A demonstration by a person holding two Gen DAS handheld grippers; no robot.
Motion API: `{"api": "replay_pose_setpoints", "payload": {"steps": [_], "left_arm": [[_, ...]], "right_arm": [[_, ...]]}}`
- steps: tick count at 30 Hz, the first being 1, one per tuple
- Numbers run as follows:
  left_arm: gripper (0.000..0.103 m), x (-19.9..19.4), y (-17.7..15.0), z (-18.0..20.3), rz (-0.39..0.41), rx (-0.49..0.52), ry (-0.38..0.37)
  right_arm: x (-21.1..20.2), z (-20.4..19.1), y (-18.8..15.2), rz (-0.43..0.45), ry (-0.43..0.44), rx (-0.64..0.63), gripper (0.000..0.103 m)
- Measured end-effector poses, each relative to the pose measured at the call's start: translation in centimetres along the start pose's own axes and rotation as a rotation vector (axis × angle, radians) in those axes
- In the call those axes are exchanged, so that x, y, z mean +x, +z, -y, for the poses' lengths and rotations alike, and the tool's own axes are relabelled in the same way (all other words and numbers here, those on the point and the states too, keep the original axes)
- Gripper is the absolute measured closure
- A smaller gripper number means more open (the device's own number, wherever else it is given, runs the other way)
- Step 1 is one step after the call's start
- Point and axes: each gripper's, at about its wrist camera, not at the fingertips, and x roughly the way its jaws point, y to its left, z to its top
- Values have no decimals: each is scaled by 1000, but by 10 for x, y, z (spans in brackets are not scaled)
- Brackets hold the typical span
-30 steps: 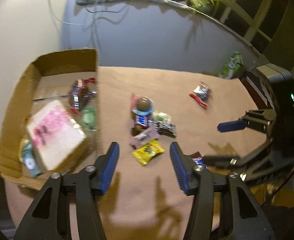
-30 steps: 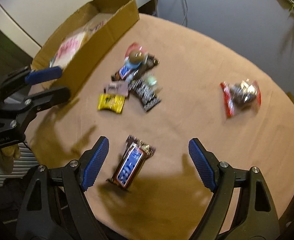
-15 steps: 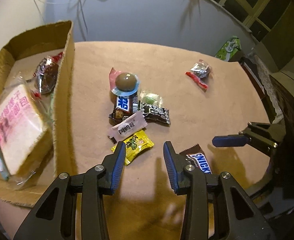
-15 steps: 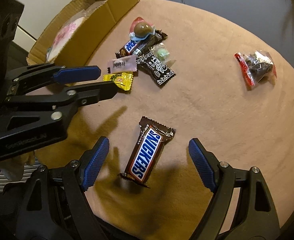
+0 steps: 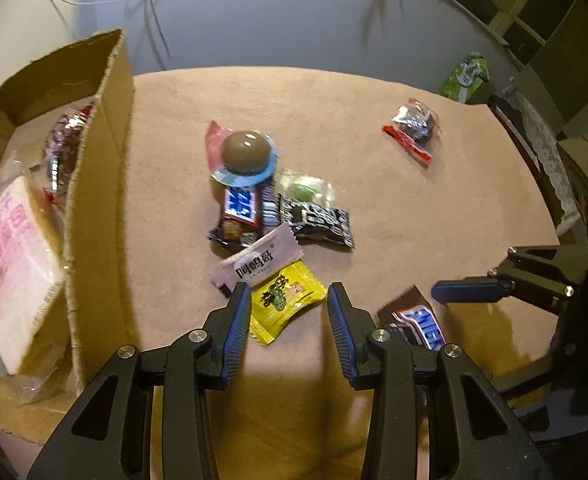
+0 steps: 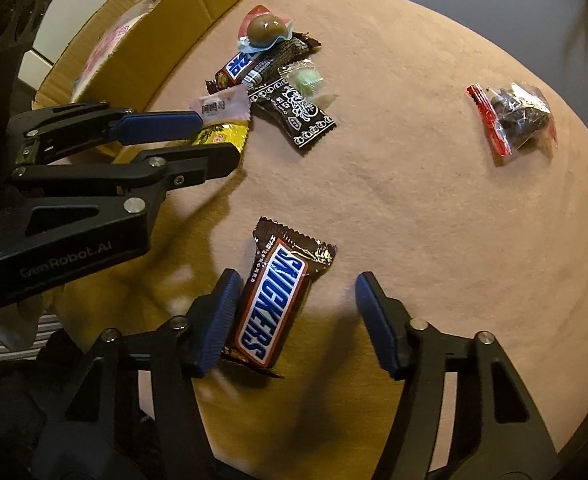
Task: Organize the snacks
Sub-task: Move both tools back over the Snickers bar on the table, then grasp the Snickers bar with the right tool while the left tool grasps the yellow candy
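A yellow candy packet (image 5: 284, 302) lies on the tan tabletop between the fingers of my left gripper (image 5: 289, 293), which is open around it. It also shows in the right wrist view (image 6: 223, 136). A Snickers bar (image 6: 272, 300) lies between the fingers of my right gripper (image 6: 297, 280), which is open, its left pad (image 6: 220, 312) against the bar. A pile of snacks (image 5: 270, 204) lies mid-table, with a chocolate dome cup (image 5: 246, 152) on top and a white packet (image 5: 258, 260).
A cardboard box (image 5: 98, 184) at the left holds a pink-printed bread pack (image 5: 6, 264) and a dark bag (image 5: 64, 144). A clear bag with a red strip (image 6: 512, 120) lies apart at the right. A green bag (image 5: 464, 76) stands at the table's far edge (image 5: 334, 70).
My left gripper has moved forward so its fingers flank the yellow packet. My right gripper has moved forward over the Snickers bar, with its fingers a little closer together.
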Motion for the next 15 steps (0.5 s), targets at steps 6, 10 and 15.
{"api": "replay_pose_setpoints", "payload": {"steps": [6, 10, 15], "left_arm": [[65, 0, -4, 8, -17, 54, 10], [65, 2, 1, 7, -15, 56, 18], [65, 9, 5, 16, -18, 100, 29]], "right_arm": [[-4, 9, -3, -5, -9, 4, 62], [-3, 20, -1, -8, -7, 10, 62], [-1, 21, 2, -10, -11, -2, 66]]}}
